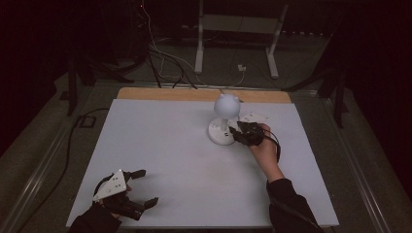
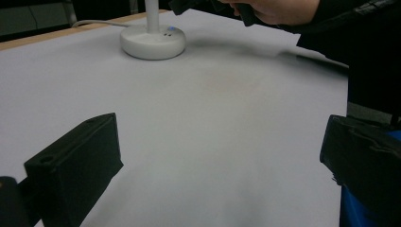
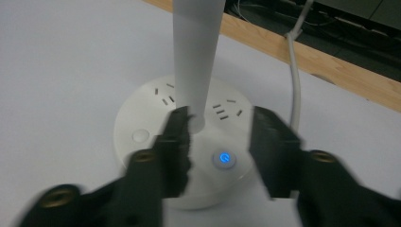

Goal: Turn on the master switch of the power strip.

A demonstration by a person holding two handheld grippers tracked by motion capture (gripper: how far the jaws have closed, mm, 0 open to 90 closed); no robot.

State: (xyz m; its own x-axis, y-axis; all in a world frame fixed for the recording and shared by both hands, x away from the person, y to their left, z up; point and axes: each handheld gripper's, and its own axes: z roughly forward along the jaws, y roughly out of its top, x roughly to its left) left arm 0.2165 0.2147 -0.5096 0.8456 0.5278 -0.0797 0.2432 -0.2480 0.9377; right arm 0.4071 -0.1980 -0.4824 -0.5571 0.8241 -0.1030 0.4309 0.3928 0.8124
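A white desk lamp [image 1: 226, 104] stands at the far middle of the white table sheet [image 1: 170, 155], on a round base [image 3: 142, 118] that carries socket slots and a button [image 3: 222, 159] lit blue. My right gripper [image 3: 220, 137] hovers over that base, open, with the lit button showing in the gap between its jaws and the lamp's stem [image 3: 196, 56] just beyond its left jaw. From above, the right gripper [image 1: 236, 133] sits at the base's right side. My left gripper [image 1: 147, 187] rests near the front left, open, with nothing between its fingers [image 2: 75, 165].
A white cable [image 3: 295, 71] runs from the lamp base over the table's wooden far edge [image 1: 204, 94]. A small white card [image 1: 255, 117] lies behind the right hand. Cables and a metal stand's legs [image 1: 199, 48] are on the dark floor beyond.
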